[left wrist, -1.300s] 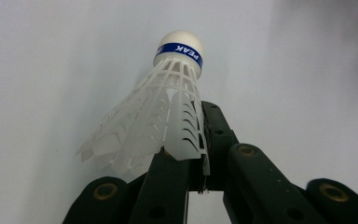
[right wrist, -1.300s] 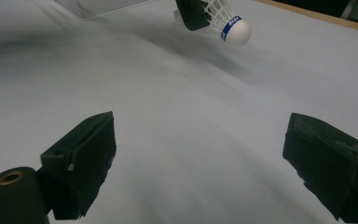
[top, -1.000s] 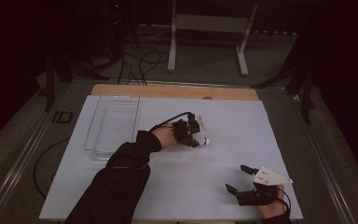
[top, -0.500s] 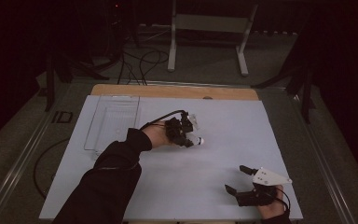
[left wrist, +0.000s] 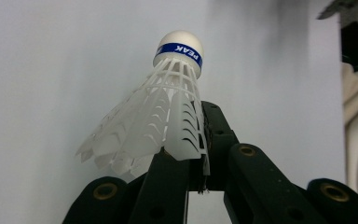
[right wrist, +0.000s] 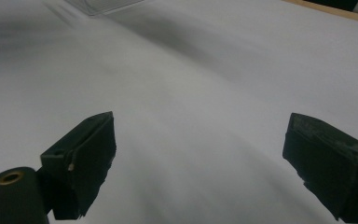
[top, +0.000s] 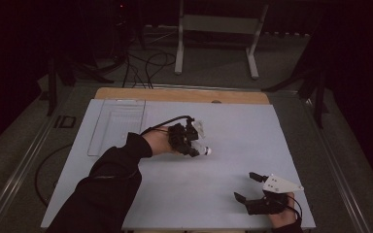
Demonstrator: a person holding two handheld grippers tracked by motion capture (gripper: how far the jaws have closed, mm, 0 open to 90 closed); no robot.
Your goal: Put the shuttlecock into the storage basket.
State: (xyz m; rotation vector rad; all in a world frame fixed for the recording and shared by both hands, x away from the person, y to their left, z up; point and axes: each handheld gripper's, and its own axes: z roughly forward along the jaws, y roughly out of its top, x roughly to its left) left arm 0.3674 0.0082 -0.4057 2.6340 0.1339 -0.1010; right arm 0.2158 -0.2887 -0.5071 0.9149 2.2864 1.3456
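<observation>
A white plastic shuttlecock (left wrist: 163,116) with a blue band under its round cork is pinched by its skirt in my left gripper (left wrist: 193,154), whose jaws are shut on it. From above, that gripper (top: 194,145) hovers over the middle of the white table sheet, with the shuttlecock (top: 205,151) pointing right. My right gripper (top: 250,187) rests near the front right corner of the sheet. Its jaws (right wrist: 200,163) stand wide open with only bare sheet between them.
A clear plastic tray (top: 118,125) lies at the sheet's back left. A wooden strip (top: 179,94) runs along the far edge of the white sheet (top: 252,131). Cables and a metal stand sit on the dark floor behind.
My left hand has drawn back toward the left and risen a little, carrying the shuttlecock. The right gripper has stayed where it was.
</observation>
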